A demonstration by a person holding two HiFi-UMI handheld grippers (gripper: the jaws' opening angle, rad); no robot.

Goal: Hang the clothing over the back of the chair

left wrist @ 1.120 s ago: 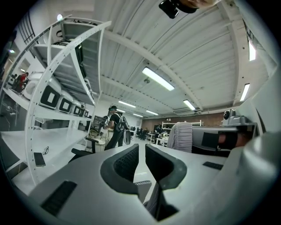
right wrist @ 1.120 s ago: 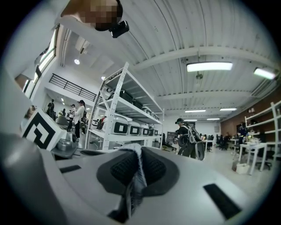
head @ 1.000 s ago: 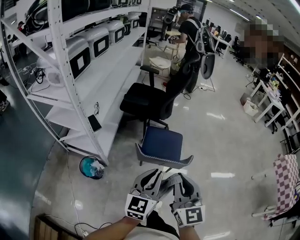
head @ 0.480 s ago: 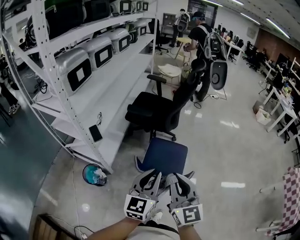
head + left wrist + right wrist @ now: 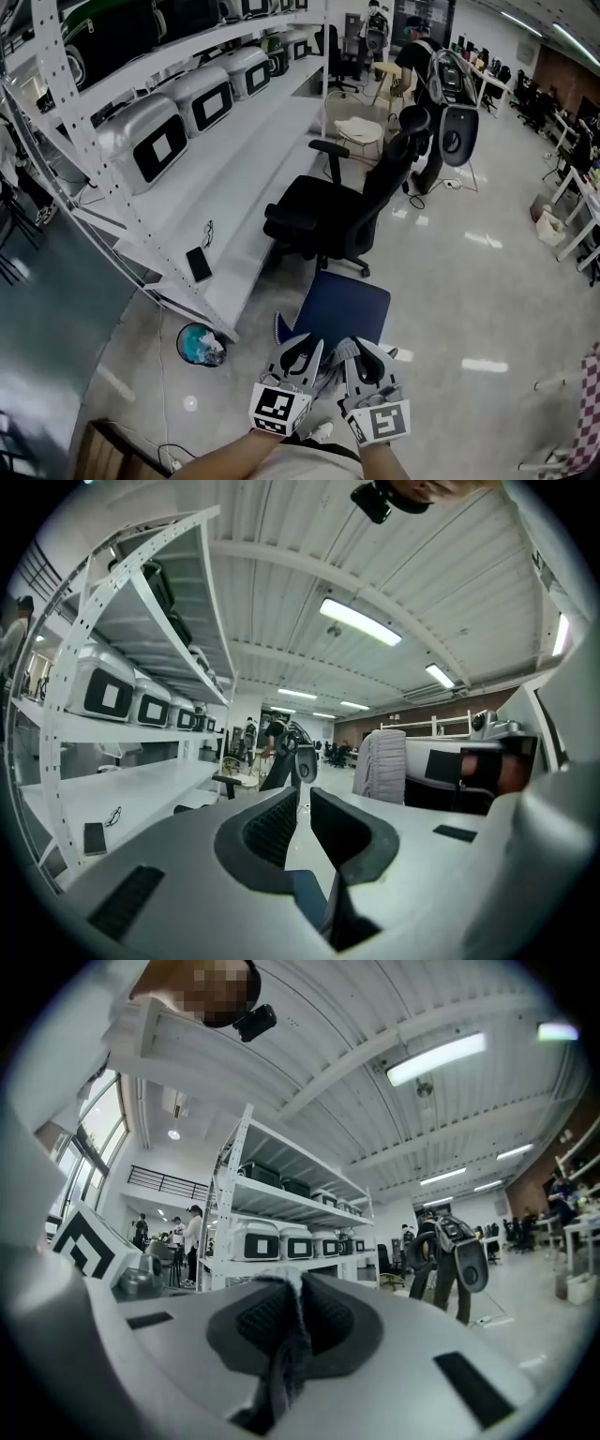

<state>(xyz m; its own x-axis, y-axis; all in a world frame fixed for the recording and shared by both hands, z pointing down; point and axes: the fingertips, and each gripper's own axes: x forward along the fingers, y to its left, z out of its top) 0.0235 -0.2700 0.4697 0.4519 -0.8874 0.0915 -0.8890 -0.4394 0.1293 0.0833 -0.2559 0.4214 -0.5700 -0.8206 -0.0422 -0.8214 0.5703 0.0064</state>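
The left gripper (image 5: 302,354) and the right gripper (image 5: 362,356) were side by side, low in the head view. They were close to each other, and both pointed forward, away from the person.

Between them they held the clothing (image 5: 342,305). It was dark blue with a gray edge. It was spread out flat in front of the grippers, up off the floor (image 5: 469,281).

The left gripper's fingers were almost together, with only a thin gap at the tips. The blue cloth was pinched lower down between them. The right gripper's fingers were squeezed together on the cloth, and a pale edge of it stuck up between the pads.

The chair (image 5: 328,220) was black and stood ahead of the grippers, just past the far edge of the clothing. Its tall back was on the side away from the shelves. The clothing was not on the chair yet.

White shelves (image 5: 244,159) ran along the left side, with gray boxes (image 5: 155,141) on them. A phone (image 5: 198,264) lay on a low shelf. A round bin (image 5: 200,344) sat on the floor by the shelves. Far off, a person with a backpack (image 5: 427,84) stood behind the chair.
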